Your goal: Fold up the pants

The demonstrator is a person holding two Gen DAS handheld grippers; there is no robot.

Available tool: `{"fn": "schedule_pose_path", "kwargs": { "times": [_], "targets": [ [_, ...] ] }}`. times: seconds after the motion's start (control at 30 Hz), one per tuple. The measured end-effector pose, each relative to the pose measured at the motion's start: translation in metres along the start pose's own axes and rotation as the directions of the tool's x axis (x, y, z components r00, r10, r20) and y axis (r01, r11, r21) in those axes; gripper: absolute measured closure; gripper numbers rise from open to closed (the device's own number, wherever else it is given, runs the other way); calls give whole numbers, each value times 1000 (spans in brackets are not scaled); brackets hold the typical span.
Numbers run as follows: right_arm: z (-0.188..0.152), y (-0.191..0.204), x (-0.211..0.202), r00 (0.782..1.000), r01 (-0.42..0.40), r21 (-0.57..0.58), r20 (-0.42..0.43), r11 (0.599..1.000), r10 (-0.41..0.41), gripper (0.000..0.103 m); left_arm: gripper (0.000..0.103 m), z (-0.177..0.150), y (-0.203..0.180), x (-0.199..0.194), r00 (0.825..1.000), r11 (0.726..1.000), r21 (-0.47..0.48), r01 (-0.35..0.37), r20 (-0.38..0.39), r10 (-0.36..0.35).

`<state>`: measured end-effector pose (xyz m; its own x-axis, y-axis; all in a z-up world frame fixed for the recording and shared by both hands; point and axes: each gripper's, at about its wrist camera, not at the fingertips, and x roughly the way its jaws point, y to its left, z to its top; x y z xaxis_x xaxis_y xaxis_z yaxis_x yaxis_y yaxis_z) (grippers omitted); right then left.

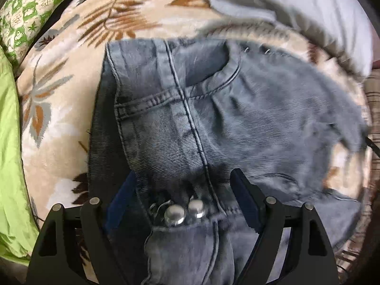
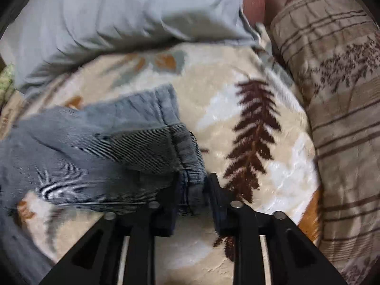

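Faded blue-grey jeans [image 1: 213,118] lie on a beige leaf-patterned blanket [image 1: 59,109]. In the left wrist view the waistband with two metal buttons [image 1: 184,211] sits between my left gripper's [image 1: 182,190] wide-apart fingers; the jaws stand open around the bunched denim. In the right wrist view my right gripper [image 2: 192,185] is shut on the hem of a jeans leg [image 2: 190,166], and the leg [image 2: 83,152] runs off to the left over the blanket [image 2: 213,90].
A light grey pillow [image 2: 118,11] lies at the far side and also shows in the left wrist view [image 1: 296,7]. A striped brown blanket [image 2: 344,118] is bunched at the right. Green bedding [image 1: 9,154] and a green checked cloth [image 1: 35,2] lie at the left.
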<state>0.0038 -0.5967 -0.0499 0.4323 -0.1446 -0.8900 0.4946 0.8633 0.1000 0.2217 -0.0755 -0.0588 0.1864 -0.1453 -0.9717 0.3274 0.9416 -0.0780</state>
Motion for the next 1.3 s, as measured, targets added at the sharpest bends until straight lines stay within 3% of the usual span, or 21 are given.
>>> {"fn": "schedule_pose_path", "kwargs": {
  "times": [0.1, 0.2, 0.33, 0.4, 0.43, 0.47, 0.53, 0.57, 0.6, 0.7, 0.8, 0.87, 0.93, 1.03, 1.13, 1.23, 1.3],
  "targets": [
    [22, -14, -20, 990, -113, 88, 94, 990, 105, 30, 21, 15, 17, -25, 997, 1000, -16, 2, 77, -1],
    [49, -2, -3, 991, -121, 84, 75, 989, 115, 29, 20, 46, 42, -28, 995, 992, -124, 29, 101, -17],
    [73, 16, 30, 995, -91, 78, 44, 993, 88, 29, 20, 64, 65, 5, 995, 965, -242, 97, 21, -95],
    [74, 25, 47, 998, -65, 58, 2, 996, 65, 33, 20, 62, 58, 17, 995, 968, -233, 97, -5, -101],
    [71, 32, 57, 997, -61, 12, -40, 998, 61, 63, 20, 60, 53, 22, 994, 971, -215, 103, -15, -109],
    [68, 41, 61, 998, 2, -64, -65, 998, -6, 82, 21, 59, 45, 27, 994, 978, -185, 99, -17, -104],
    [70, 53, 54, 999, 32, -155, -22, 987, -36, 93, 30, 56, 33, 22, 998, 989, -130, 66, 19, -64],
    [76, 54, 47, 999, 45, -164, 15, 985, -43, 93, 47, 57, 28, 17, 996, 992, -103, 75, 49, -70],
    [84, 53, 36, 997, 53, -156, 67, 986, -42, 93, 53, 59, 25, 15, 996, 992, -96, 78, 60, -72],
    [109, 39, 23, 986, 46, -85, 162, 995, -32, 93, 53, 72, 23, 13, 995, 994, -106, 33, 98, -23],
    [121, 38, 56, 989, 93, -59, 122, 994, -86, 92, 54, 84, 24, 36, 997, 992, -114, -51, 57, 58],
    [117, 38, 91, 993, 121, -47, 19, 992, -120, 88, 53, 87, 24, 48, 995, 990, -115, -78, 55, 84],
    [112, 38, 90, 991, 118, -52, 70, 992, -114, 83, 53, 89, 18, 45, 992, 990, -98, -103, 67, 110],
    [106, 19, 60, 991, 67, 27, 116, 997, -70, 73, 53, 85, 20, 34, 996, 993, -94, -67, 47, 72],
    [80, 3, 24, 986, -38, 48, 165, 998, 30, 73, 52, 61, 25, -2, 993, 995, -89, 37, 114, -27],
    [50, 1, 15, 984, -100, 33, 150, 994, 94, 74, 35, 33, 18, -21, 983, 995, -37, 93, 161, -85],
    [37, -2, 31, 993, -86, 46, 84, 995, 82, 74, 31, 13, 12, -20, 983, 996, -11, 84, 167, -81]
  ]
}}
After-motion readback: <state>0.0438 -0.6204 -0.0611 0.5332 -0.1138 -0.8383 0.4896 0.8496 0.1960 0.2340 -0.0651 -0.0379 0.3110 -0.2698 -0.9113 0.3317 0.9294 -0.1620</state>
